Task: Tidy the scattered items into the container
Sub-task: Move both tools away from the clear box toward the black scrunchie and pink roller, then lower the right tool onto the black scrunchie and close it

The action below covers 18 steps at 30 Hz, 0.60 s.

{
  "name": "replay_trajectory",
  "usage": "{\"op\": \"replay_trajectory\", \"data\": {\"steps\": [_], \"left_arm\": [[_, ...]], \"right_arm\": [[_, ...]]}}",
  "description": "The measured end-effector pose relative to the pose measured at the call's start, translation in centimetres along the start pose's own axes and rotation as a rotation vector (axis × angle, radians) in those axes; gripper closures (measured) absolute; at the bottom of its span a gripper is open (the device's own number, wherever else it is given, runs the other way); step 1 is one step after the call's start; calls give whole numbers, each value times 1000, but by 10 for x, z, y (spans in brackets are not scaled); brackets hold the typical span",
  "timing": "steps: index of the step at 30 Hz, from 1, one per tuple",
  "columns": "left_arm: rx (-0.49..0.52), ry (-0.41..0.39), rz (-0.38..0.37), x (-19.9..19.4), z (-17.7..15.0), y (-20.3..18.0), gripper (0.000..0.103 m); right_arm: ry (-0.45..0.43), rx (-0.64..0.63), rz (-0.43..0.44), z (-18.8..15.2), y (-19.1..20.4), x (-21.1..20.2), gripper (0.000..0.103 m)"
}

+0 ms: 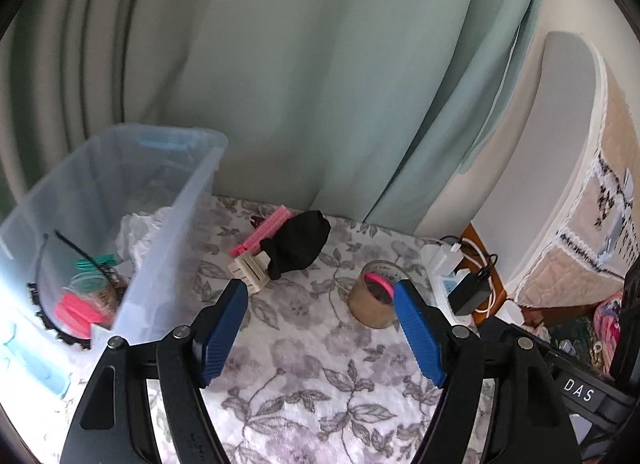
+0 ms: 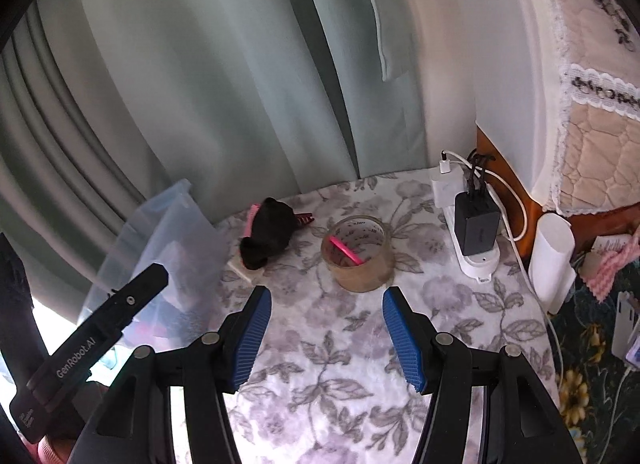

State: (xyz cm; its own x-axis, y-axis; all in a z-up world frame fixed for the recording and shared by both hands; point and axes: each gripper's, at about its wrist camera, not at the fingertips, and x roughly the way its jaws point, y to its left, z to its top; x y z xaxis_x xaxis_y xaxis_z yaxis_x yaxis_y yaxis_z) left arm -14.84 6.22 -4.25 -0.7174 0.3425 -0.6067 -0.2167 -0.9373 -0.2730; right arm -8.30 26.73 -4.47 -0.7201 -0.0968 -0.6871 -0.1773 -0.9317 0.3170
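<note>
Two hand-held grippers hang over a floral tablecloth (image 1: 320, 384) where scattered items lie beside a clear plastic container (image 1: 176, 232). The left gripper (image 1: 320, 312) has its blue pads spread wide with nothing between them; the right gripper (image 2: 326, 316) is likewise released and empty, its pads apart above bare cloth.

Only the left wrist view looks into the container, at the left of the table: a black toothed headband (image 1: 52, 316), a pink clip (image 1: 78, 314), teal bands and crumpled white material sit inside. The right wrist view sees only the container's blurred side wall, partly blocked by the left gripper's black body.

On the cloth, a roll of brown packing tape (image 2: 358, 256) stands on its flat side just ahead of the right gripper, with a pink stick-like piece (image 2: 346, 251) leaning inside its core; the right view looks down into it. Near the container lie a black cloth bundle (image 1: 300, 248), a pink comb (image 1: 262, 229) and a cream clip (image 1: 250, 270), touching one another; a dark red piece beside them is perhaps another clip.

At the table's right edge a white power strip (image 2: 476, 260) carries a black charger (image 2: 476, 225) and a white adapter with cables.
</note>
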Motion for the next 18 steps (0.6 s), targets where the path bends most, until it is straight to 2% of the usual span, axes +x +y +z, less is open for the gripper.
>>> {"op": "replay_trajectory", "data": {"steps": [11, 18], "left_arm": [[53, 38, 45, 62, 7, 4, 27], [74, 52, 82, 78, 2, 13, 27]], "right_arm": [[44, -55, 52, 23, 3, 57, 41], [69, -109, 104, 46, 26, 98, 41]]}}
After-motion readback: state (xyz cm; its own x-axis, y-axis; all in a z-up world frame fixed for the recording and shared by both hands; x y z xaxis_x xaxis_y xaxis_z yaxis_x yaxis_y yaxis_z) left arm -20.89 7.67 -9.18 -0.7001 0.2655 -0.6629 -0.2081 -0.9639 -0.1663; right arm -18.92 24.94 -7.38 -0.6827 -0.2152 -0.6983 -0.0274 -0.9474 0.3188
